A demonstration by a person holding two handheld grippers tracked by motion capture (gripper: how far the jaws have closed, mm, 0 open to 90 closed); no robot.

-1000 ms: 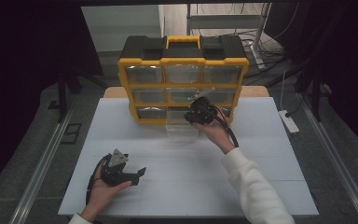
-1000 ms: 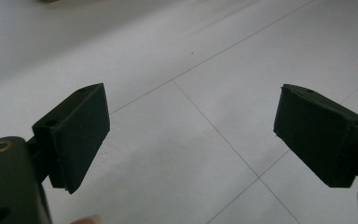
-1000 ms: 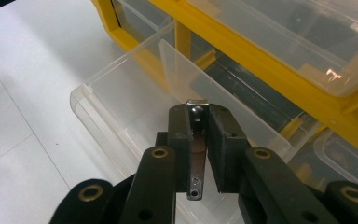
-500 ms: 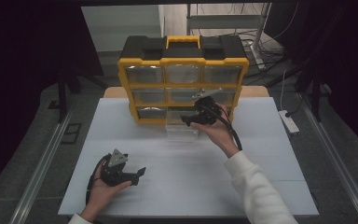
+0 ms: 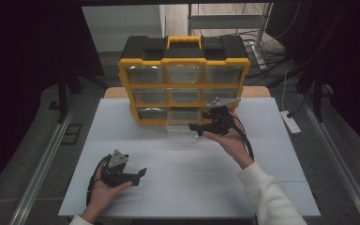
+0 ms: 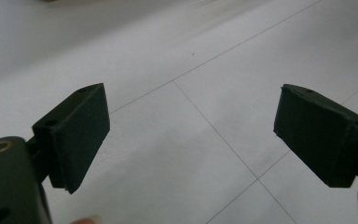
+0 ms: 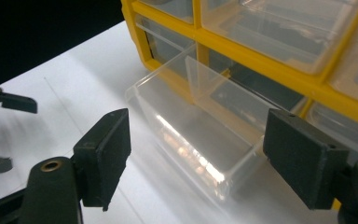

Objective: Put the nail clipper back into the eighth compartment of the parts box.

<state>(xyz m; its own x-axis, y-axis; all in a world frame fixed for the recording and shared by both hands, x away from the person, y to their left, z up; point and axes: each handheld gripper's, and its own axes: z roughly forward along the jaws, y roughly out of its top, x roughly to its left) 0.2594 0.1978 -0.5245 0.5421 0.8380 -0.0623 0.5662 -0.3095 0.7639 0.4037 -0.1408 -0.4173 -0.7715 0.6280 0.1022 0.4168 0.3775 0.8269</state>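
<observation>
Right hand-held gripper (image 5: pixel 201 127) lowered, jaws apart, clear drawer (image 5: pixel 183 126) pulled out

It looks like a lab: black curtains (image 5: pixel 23 70) surround a white tabletop (image 5: pixel 262 187), with cables (image 5: pixel 262 44) and a power strip (image 5: pixel 290 122) on the floor.

black two-jaw tongs (image 5: pixel 139 173), blocky black pads (image 6: pixel 77 130), brass screw, grey three-cornered plate (image 5: pixel 118 158), black cable (image 5: pixel 246 144), white sleeve (image 5: pixel 269 197)

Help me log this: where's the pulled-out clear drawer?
In the high view, the clear drawer juts from the yellow organizer's bottom row, middle column, over the white table, just left of the open right gripper.
</observation>
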